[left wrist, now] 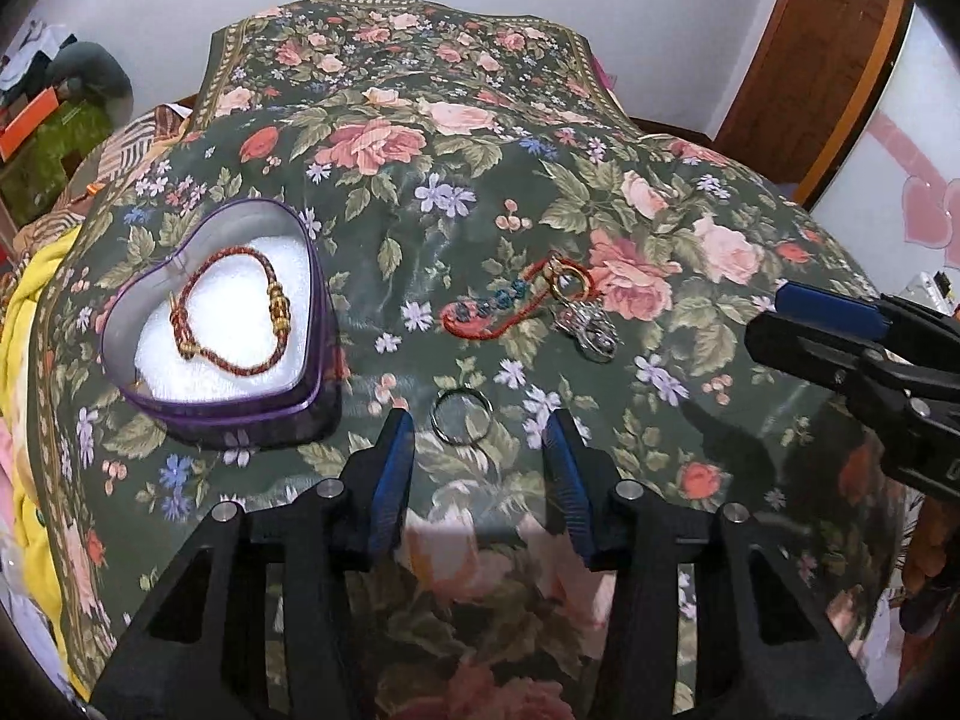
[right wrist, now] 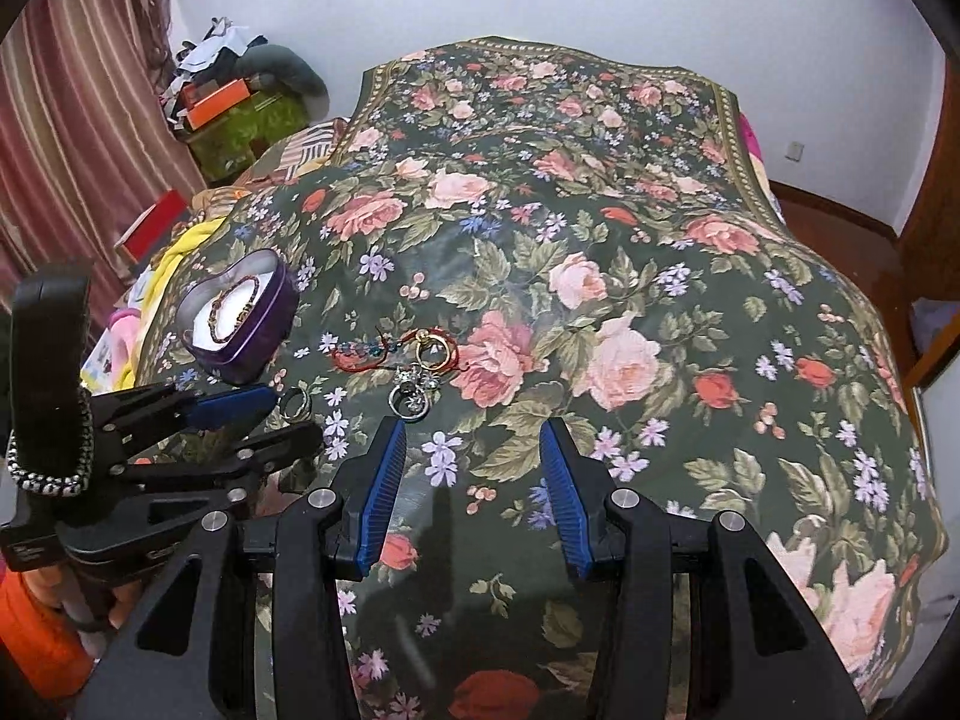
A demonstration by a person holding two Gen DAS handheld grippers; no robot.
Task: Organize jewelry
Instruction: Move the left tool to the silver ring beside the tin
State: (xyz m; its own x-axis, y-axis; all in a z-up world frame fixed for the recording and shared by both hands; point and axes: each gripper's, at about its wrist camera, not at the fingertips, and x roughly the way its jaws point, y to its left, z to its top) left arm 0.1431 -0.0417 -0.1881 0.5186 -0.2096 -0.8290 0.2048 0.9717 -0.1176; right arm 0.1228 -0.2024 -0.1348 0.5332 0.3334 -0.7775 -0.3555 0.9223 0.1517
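A purple heart-shaped tin (left wrist: pixel 312 324) (right wrist: pixel 273 294) with white padding holds a braided red-and-gold bracelet (left wrist: pixel 231 312) (right wrist: pixel 231 306). On the floral cover lie a red cord bracelet with teal beads (left wrist: pixel 498 307) (right wrist: pixel 360 355), a gold ring (left wrist: pixel 567 277) (right wrist: pixel 435 354) and a cluster of silver pieces (left wrist: pixel 591 333) (right wrist: pixel 411 397). A plain silver ring (left wrist: pixel 461 418) (right wrist: pixel 295 405) lies between the tips of my left gripper (left wrist: pixel 480 421) (right wrist: pixel 295 419), which is open just above the cover. My right gripper (right wrist: pixel 472 427) (left wrist: pixel 768 312) is open and empty, a little short of the silver cluster.
The dark green floral cover (left wrist: pixel 480 168) (right wrist: pixel 600 228) drapes a rounded bed and falls away at its edges. Yellow cloth (left wrist: pixel 24 324) and boxes (right wrist: pixel 219 99) are piled at the left. A wooden door frame (left wrist: pixel 840 60) stands at the right, and a striped curtain (right wrist: pixel 90 120) hangs at the left.
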